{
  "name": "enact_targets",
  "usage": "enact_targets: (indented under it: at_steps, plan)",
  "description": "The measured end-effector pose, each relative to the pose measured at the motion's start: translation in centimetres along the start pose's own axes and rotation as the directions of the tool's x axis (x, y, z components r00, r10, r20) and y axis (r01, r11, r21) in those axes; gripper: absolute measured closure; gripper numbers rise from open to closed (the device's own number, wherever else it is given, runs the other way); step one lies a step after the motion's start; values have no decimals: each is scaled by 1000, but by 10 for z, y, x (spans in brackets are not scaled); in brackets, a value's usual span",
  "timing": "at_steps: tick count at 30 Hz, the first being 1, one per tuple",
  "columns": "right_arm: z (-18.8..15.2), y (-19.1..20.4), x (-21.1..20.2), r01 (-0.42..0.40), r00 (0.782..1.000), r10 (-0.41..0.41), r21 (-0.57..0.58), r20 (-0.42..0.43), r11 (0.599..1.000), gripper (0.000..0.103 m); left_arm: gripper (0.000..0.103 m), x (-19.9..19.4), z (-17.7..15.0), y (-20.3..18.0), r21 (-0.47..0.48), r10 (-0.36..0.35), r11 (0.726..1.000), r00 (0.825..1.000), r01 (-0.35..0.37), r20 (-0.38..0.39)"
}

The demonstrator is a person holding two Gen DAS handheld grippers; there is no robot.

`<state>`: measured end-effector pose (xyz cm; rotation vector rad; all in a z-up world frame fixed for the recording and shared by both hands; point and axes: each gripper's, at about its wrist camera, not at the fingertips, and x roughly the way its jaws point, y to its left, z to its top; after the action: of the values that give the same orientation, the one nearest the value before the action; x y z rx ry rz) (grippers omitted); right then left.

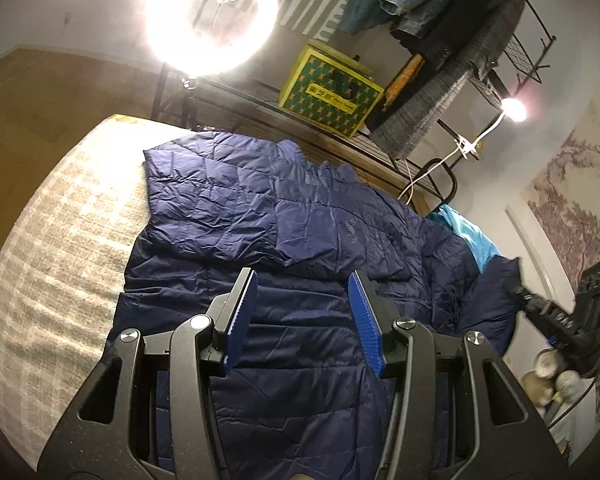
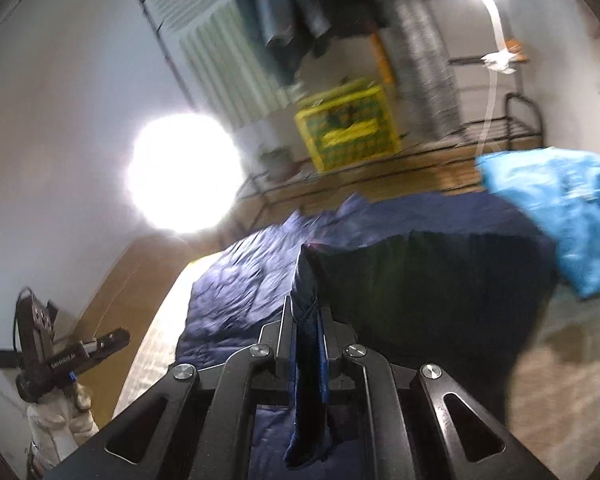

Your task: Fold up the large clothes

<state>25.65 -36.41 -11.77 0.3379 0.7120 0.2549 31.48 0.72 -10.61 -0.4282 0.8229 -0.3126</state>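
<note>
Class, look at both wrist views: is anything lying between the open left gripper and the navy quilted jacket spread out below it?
Nothing visible. The left gripper hangs open directly over the navy quilted jacket, with only air between. The light blue garment lies off at the far edge. The right gripper is already shut on a jacket edge.

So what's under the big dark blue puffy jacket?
The dark blue quilted jacket lies spread on a beige-and-white checked blanket, which shows along its left side. A bright light-blue garment pokes out at its far right edge. Whatever lies beneath the jacket's middle is covered.
</note>
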Motion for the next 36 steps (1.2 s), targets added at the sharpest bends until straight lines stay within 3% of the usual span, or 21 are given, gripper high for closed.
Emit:
enact_targets:
  at_steps: [7,9,10,11,13,14,17,23,29,30,31,33,36]
  plan:
    - [-29,8,80,-65,983,66,13,-169,998,97,54,26,-6,4,-24,9,1000,998,-11,-58]
    - [-36,8,95,-78,976,79,11,-201,997,91,54,37,-10,2,-27,-1,1000,996,-1,-86]
    - [-38,10,97,-76,975,76,10,-210,997,81,54,40,-12,0,-29,-7,1000,995,4,-95]
    - [-39,9,98,-76,974,76,11,-213,997,65,54,46,-14,-2,-30,-19,999,994,15,-112]
    - [-36,4,93,-79,978,82,26,-190,997,45,54,56,-21,-10,-31,-52,998,987,48,-149]
    - [-33,1,88,-93,980,98,37,-171,995,41,54,60,-24,-14,-29,-69,997,983,65,-169]
    - [-21,-8,74,-115,984,122,65,-126,991,41,54,81,-37,-27,-25,-106,994,963,103,-249]
    - [-3,-39,33,-44,999,46,89,-27,995,40,50,133,-59,-43,-88,-157,987,906,133,-394]
    - [9,-75,-10,28,997,-37,141,61,990,40,50,179,-67,-50,-112,-132,989,903,93,-410]
    - [11,-81,-17,36,996,-48,152,76,988,40,55,182,-68,-52,-97,-122,991,905,89,-408]
    - [13,-86,-22,44,994,-59,161,87,986,40,75,185,-70,-56,-68,-106,994,908,85,-405]
    - [15,-95,-28,55,993,-72,174,94,983,40,96,191,-69,-64,-2,-59,998,917,64,-394]
    - [17,-107,-30,77,991,-96,195,92,978,40,99,186,-58,-74,50,-51,996,938,72,-344]
